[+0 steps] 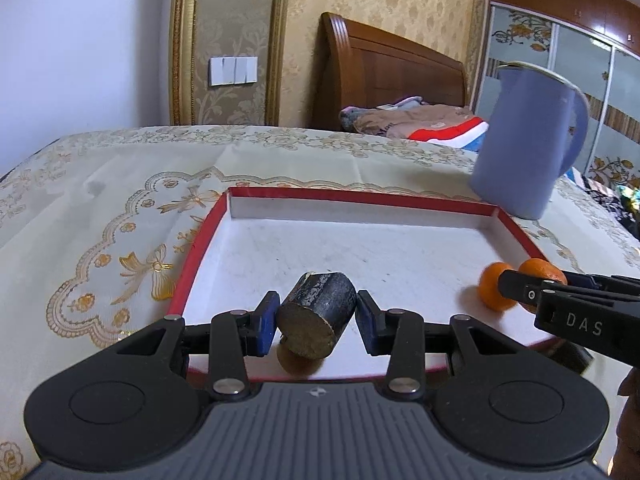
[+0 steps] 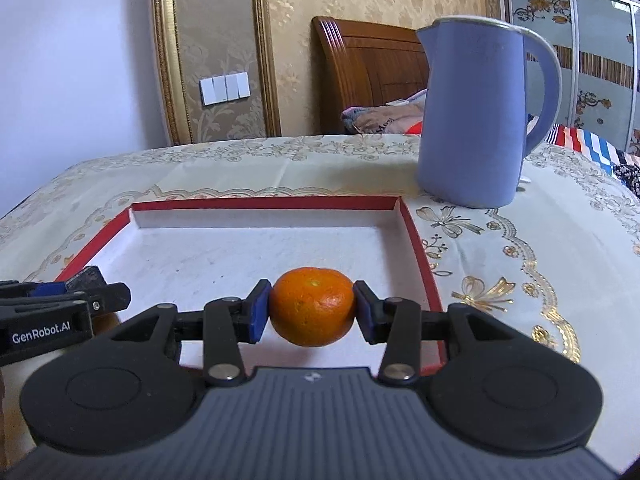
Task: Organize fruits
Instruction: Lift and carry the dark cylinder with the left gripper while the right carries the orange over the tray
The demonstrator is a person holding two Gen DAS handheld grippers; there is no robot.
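My left gripper is shut on a short dark cylinder of fruit with a brownish cut face. It hangs just above the near part of a white tray with a red rim. My right gripper is shut on a small orange, held over the tray's near right part. In the left wrist view the right gripper reaches in from the right, and orange fruit shows on both sides of its near finger. In the right wrist view the left gripper sits at the left edge.
A tall blue jug with a handle stands on the patterned tablecloth just past the tray's far right corner, and it also shows in the left wrist view. A bed with a wooden headboard lies behind the table.
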